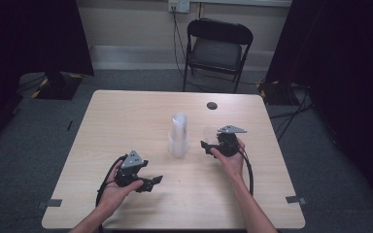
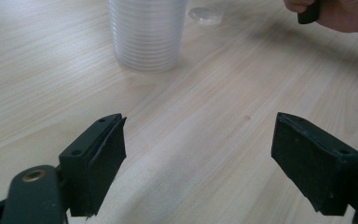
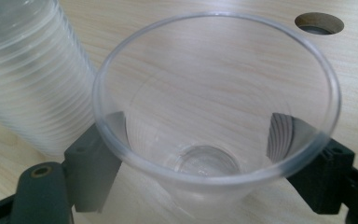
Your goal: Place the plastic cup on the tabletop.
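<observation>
While single clear plastic cup (image 3: 214,126) stands upright between right gripper (image 3: 209,154) jaws, centre frame, pads flank wall, contact unclear; jaws wide. Left gripper (image 2: 198,154) lower frame, jaws spread, empty. Cup stack (image 2: 147,32) upright, upper left, nearer right hand. Count: one loose cup, one stack, two grippers.

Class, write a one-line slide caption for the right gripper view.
A single clear plastic cup stands between the right gripper jaws, beside the stack of cups on the wooden table.
</observation>
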Motion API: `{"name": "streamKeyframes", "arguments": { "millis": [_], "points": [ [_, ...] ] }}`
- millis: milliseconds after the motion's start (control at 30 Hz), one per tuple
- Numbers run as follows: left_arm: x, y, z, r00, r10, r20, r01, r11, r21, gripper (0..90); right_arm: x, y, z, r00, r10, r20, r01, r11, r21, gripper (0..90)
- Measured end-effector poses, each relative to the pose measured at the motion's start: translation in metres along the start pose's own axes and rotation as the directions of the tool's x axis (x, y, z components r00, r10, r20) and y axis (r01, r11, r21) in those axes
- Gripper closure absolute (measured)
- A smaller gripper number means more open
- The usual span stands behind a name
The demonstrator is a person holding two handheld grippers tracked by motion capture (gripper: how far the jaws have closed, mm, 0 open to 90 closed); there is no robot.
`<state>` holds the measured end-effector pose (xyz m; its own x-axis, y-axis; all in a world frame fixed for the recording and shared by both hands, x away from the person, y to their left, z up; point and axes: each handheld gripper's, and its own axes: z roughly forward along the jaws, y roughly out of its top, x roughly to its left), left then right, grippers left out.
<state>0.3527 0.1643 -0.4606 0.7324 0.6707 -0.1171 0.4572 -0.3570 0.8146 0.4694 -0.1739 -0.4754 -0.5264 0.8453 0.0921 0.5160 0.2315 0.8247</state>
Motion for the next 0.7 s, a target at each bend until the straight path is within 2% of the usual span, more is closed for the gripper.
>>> {"name": "streamKeyframes", "arguments": {
  "millis": [200, 267, 400, 533, 700],
  "points": [
    [0.002, 0.000, 0.000, 1.0000, -0.005, 0.000, 0.005, 1.0000, 0.004, 17.8, -0.001, -0.006, -0.003, 1.0000, 0.007, 0.005, -0.007, 1.000, 0.011, 17.9],
    [0.003, 0.000, -0.001, 1.0000, 0.005, -0.001, -0.005, 1.0000, 0.005, 17.9, -0.001, -0.007, -0.004, 1.0000, 0.008, 0.005, -0.008, 1.000, 0.014, 17.8],
    [0.004, -0.001, -0.001, 0.9999, -0.013, -0.004, 0.013, 0.9999, -0.005, 18.0, 0.002, -0.007, -0.009, 1.0000, 0.003, -0.001, -0.003, 1.000, 0.014, 17.2],
    [0.007, -0.001, -0.002, 0.9995, -0.005, -0.032, 0.005, 0.9998, -0.019, 19.3, 0.000, -0.007, -0.015, 1.0000, 0.003, -0.008, -0.003, 1.000, 0.004, 15.7],
    [0.014, -0.003, -0.002, 0.9983, -0.017, -0.057, 0.016, 0.9998, -0.013, 20.1, -0.001, -0.009, -0.025, 1.0000, 0.002, -0.009, -0.002, 1.000, 0.005, 14.6]
  ]
}}
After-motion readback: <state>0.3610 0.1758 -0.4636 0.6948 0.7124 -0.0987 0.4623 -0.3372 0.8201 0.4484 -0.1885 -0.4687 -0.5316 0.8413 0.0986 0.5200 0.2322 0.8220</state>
